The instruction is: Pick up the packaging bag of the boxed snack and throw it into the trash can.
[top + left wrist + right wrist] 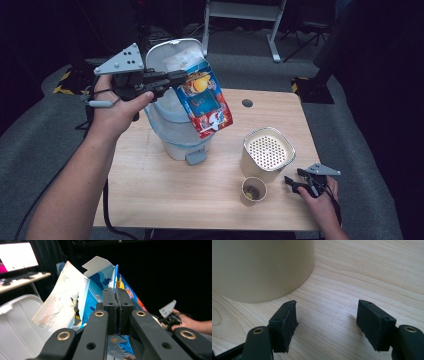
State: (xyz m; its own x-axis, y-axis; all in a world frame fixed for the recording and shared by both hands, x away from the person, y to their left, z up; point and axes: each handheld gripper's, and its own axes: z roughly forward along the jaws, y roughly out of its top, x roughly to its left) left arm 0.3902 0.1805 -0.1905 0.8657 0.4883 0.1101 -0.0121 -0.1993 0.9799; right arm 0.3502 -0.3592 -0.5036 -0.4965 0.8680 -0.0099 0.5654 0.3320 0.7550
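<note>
My left gripper [175,80] is raised above the table and shut on a flattened, colourful carton [205,102], which hangs tilted in front of the open white pedal bin [172,130]. In the left gripper view the gripper [115,297] has its pads pressed together on the carton's [100,282] edge, and a torn pale flap [62,305] sticks out to the left. My right gripper [292,184] rests low at the table's front right, beside a cream canister [267,152]. Seen up close, the right gripper [327,320] stands open over bare wood, with nothing between its pads.
A small paper cup [253,191] with something dark inside stands in front of the perforated-top canister [262,267]. The bin's lid [170,52] is tipped up behind the carton. The wooden table [165,190] has bare room at the front left. A cable hole [247,103] lies farther back.
</note>
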